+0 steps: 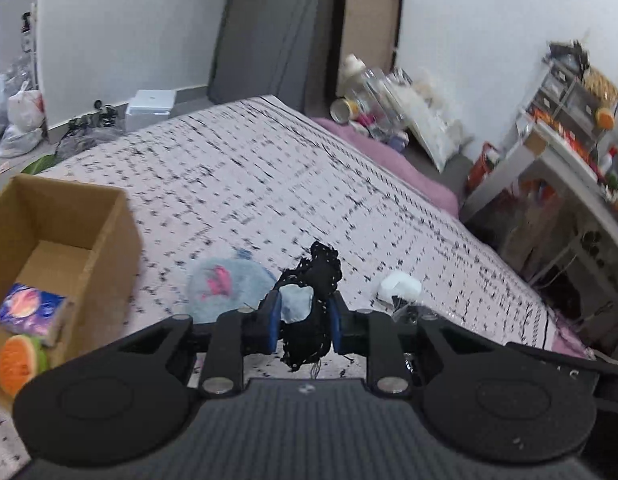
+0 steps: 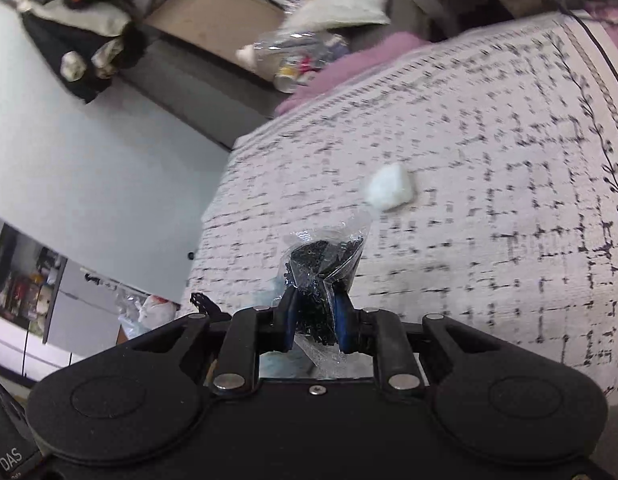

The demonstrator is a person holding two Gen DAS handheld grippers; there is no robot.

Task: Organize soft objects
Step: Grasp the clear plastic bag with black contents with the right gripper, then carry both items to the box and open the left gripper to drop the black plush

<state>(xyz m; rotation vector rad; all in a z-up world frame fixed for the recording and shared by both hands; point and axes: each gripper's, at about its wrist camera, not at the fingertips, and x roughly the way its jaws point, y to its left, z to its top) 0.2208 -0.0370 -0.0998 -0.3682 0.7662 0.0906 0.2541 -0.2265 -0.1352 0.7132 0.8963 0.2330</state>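
Observation:
My left gripper [image 1: 305,322] is shut on a black knitted mesh piece [image 1: 315,300] and holds it above the patterned bed cover [image 1: 269,168]. A pale blue plush toy [image 1: 225,286] with a pink mark lies just beyond it. A white soft lump [image 1: 401,286] lies to its right and also shows in the right wrist view [image 2: 390,186]. My right gripper [image 2: 317,320] is shut on a clear plastic bag of black mesh [image 2: 323,264], held above the bed cover [image 2: 469,200].
An open cardboard box [image 1: 65,240] stands at the left on the bed, holding a tissue pack [image 1: 31,308] and an orange-green round item [image 1: 19,360]. Clutter, bottles [image 1: 373,96] and shelves [image 1: 569,120] line the bed's far and right sides.

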